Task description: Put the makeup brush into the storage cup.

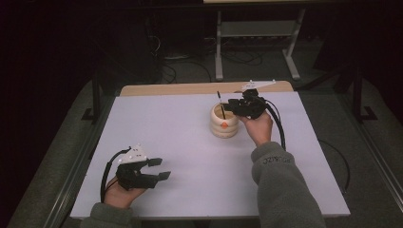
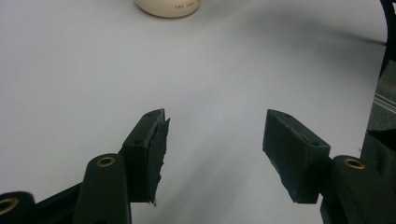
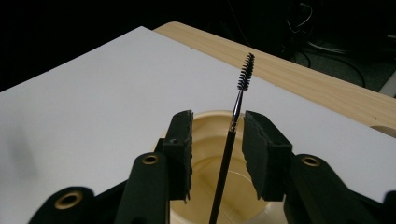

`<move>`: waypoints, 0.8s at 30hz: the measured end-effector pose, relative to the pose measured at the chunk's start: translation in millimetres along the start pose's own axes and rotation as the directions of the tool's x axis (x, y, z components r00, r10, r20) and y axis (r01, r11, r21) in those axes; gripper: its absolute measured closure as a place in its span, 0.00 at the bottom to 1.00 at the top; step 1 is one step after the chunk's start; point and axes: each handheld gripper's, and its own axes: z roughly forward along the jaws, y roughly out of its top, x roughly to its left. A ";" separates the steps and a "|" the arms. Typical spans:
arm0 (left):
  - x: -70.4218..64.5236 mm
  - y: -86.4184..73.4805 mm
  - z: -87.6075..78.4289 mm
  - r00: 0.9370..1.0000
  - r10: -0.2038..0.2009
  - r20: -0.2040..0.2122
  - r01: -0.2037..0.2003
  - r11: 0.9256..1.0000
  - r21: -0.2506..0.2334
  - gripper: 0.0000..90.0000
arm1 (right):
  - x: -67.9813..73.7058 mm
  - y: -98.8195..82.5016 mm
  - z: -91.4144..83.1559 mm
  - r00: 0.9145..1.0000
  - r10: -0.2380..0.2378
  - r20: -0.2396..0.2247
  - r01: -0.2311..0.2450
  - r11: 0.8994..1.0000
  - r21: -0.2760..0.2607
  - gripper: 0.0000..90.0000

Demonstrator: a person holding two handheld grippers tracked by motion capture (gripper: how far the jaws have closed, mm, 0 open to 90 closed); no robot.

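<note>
One mascara brush [image 3: 229, 140] stands inside the cream holder [image 1: 224, 122].

One cup [image 1: 224, 121], one brush [image 3: 232, 140]

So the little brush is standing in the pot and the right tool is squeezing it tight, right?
Not quite. The little brush does stand in the pot, but the right tool isn't squeezing it. The right gripper view shows its jaws apart, with the brush handle standing in the gap between them.

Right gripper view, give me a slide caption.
Open right gripper straddling a thin spoolie brush standing in a cream holder.
</note>
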 end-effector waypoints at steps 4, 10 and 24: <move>0.7 -0.2 -0.3 1.000 -0.004 -0.004 0.004 1.000 0.000 0.42 | 0.5 0.1 -4.8 1.000 -0.008 -0.006 0.008 1.000 0.001 0.64; 1.6 -0.3 -1.3 1.000 -0.009 -0.018 0.009 1.000 -0.007 0.41 | 0.3 -3.5 -15.1 1.000 -0.029 -0.006 0.029 1.000 -0.005 0.57; 4.4 -1.0 -3.8 0.999 -0.021 -0.036 0.020 1.000 -0.010 0.38 | 1.6 -7.5 -27.5 1.000 -0.028 -0.013 0.028 1.000 -0.009 0.41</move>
